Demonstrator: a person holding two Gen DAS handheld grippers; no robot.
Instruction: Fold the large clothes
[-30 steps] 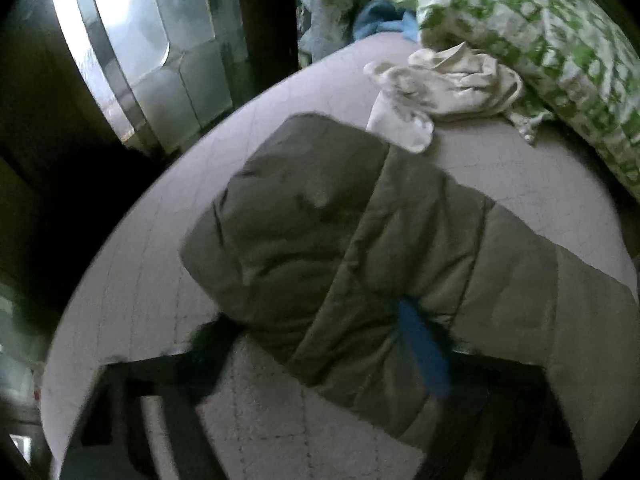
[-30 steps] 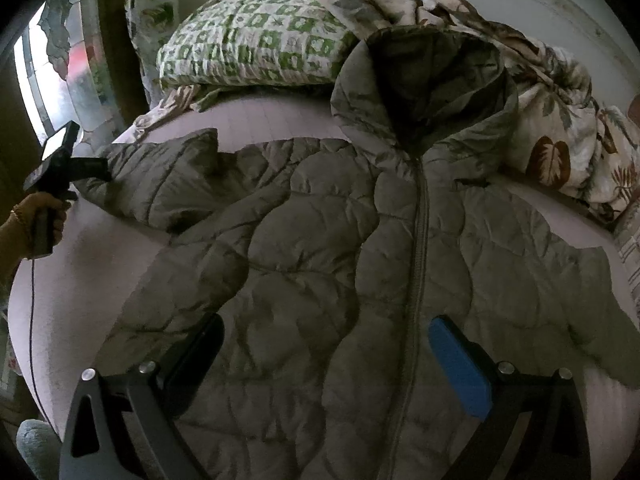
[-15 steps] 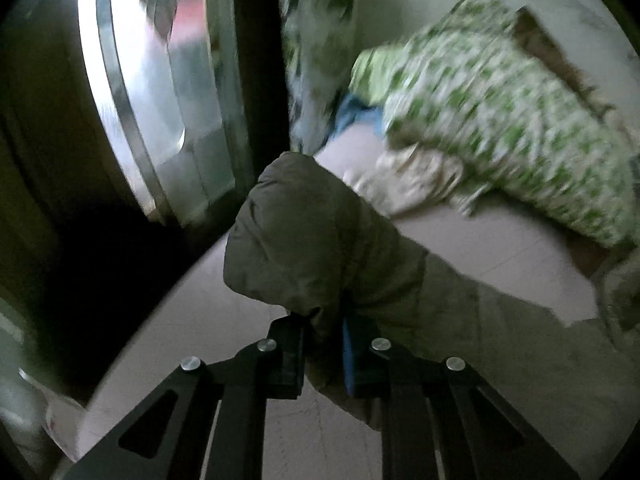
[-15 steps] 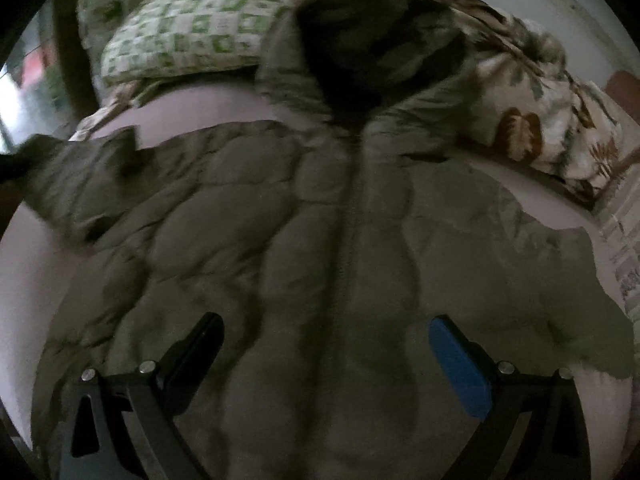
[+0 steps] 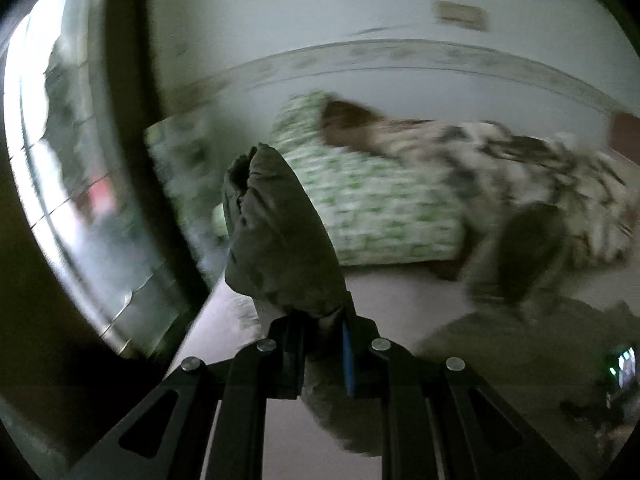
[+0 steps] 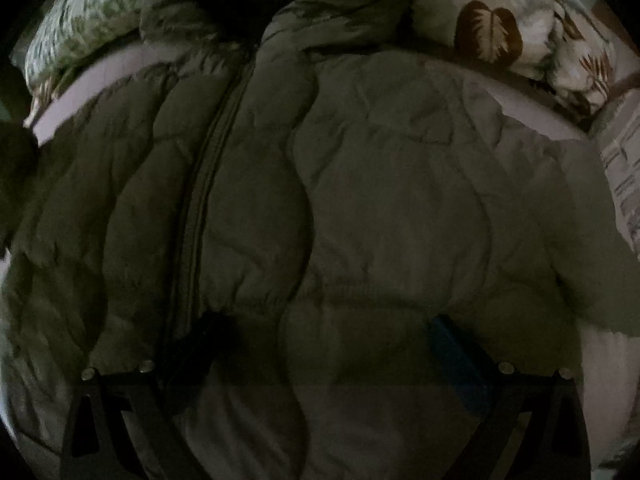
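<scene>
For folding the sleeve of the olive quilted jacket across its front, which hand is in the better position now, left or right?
Left. The left tool is shut on the olive quilted jacket's sleeve and holds it lifted above the bed. The right tool is open over the jacket's front, gripping nothing.

Pillow (image 5: 372,216) and blanket (image 6: 520,36) beyond jacket (image 6: 360,200)
</scene>
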